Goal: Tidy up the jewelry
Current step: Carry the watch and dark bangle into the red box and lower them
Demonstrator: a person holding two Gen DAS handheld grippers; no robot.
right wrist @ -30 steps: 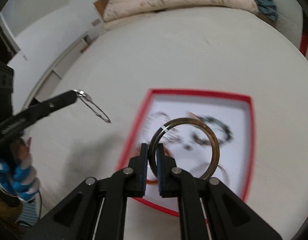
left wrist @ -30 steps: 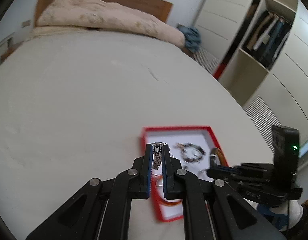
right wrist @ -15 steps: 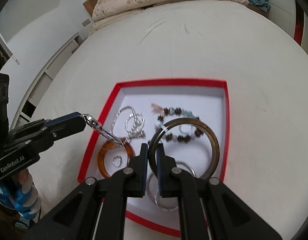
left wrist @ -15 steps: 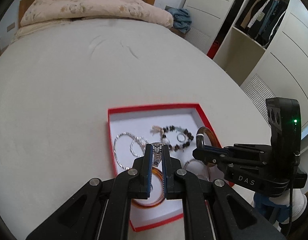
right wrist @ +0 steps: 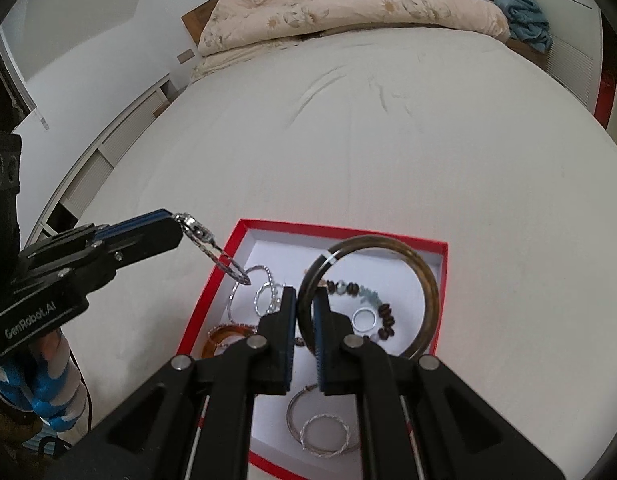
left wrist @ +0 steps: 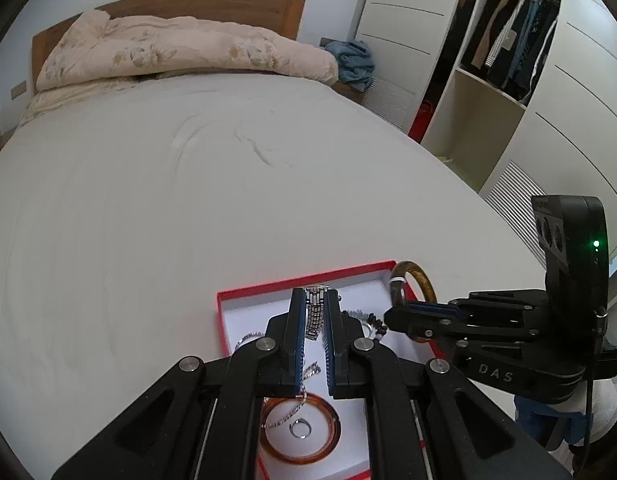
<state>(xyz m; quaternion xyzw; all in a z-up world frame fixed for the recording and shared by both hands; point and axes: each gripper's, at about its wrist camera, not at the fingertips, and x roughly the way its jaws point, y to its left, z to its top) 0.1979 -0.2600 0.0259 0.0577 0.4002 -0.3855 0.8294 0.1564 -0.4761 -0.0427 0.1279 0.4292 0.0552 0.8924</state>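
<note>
Basically both grippers hang over the red tray on the bed. Right gripper clamps the brown bangle, ring plane upright, tray's free floor directly below. Left gripper pinches the metal link bracelet, long axis dangling down over the tray's left edge. Amber bangle sits under it. Left jaws hide part of the tray; whether the chain tip touches the rim is unclear
</note>
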